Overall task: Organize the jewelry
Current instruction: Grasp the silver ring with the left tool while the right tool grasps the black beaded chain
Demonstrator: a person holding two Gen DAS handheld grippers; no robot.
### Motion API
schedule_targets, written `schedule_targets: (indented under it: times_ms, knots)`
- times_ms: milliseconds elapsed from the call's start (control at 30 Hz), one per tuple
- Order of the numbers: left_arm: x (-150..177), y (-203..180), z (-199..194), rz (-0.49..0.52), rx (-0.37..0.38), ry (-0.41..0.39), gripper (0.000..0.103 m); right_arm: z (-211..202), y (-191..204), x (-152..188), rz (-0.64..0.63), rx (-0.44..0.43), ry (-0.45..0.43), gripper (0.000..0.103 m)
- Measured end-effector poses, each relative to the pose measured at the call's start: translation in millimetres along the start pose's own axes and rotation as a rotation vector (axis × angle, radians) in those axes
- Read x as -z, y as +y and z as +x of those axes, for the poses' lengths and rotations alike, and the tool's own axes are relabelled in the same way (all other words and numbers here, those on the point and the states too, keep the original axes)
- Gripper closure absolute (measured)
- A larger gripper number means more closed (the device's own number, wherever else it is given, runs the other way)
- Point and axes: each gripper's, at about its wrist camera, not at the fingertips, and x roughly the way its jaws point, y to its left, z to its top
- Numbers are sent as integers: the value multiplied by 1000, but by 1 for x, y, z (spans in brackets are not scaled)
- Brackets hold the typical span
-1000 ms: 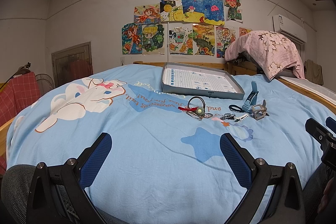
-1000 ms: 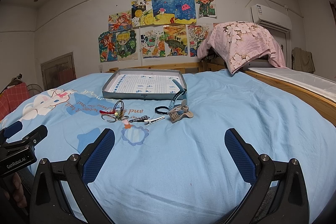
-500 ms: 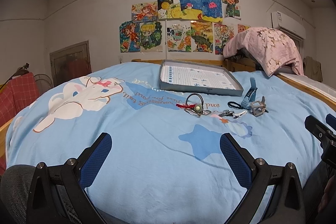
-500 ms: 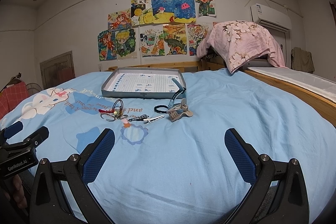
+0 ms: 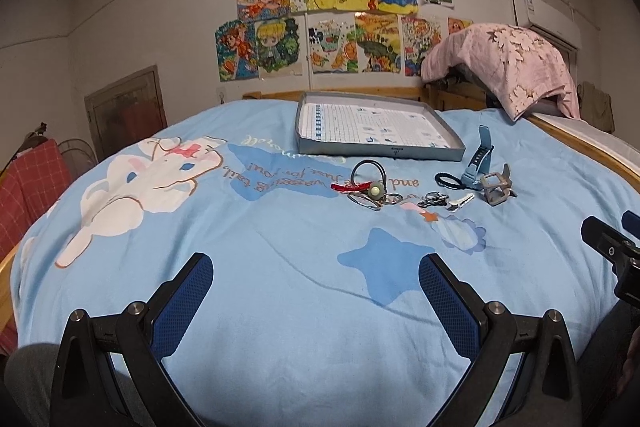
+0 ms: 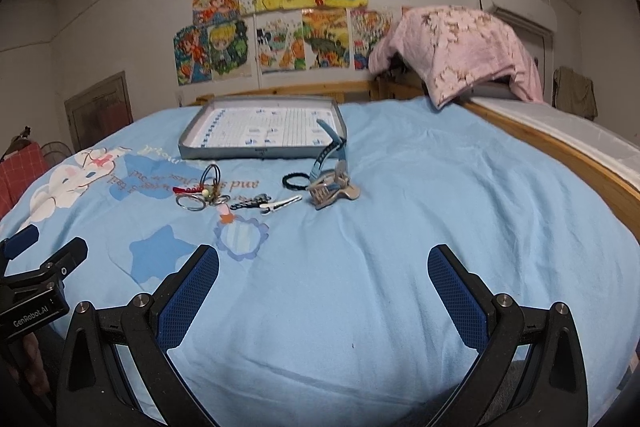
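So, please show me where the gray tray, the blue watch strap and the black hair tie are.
gray tray (image 5: pixel 384 150), left wrist view, on its front wall.
blue watch strap (image 5: pixel 478 157), left wrist view, on the middle of the band.
black hair tie (image 6: pixel 295 181), right wrist view, on the near side of the loop.

"GenRobot.AI" — white lettering on the black body of the left gripper (image 6: pixel 28 315), upside-down cursive print on the blue bedsheet (image 5: pixel 280 307) — "just for you" legible

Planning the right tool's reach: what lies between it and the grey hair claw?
Only bare blue bedsheet lies between the right tool and the hair claw, per the right wrist view.
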Motion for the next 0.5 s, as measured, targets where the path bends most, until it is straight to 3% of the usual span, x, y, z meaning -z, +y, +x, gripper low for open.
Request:
schedule_targets:
  times_ms: [233, 500]
  knots:
    - [-29, -5, 28, 26, 19, 41, 0, 23, -10, -26, 13, -14, 54, 1]
    - [-69, -15, 80, 39, 109, 108, 0, 58, -12, -66, -42, -47, 86, 2]
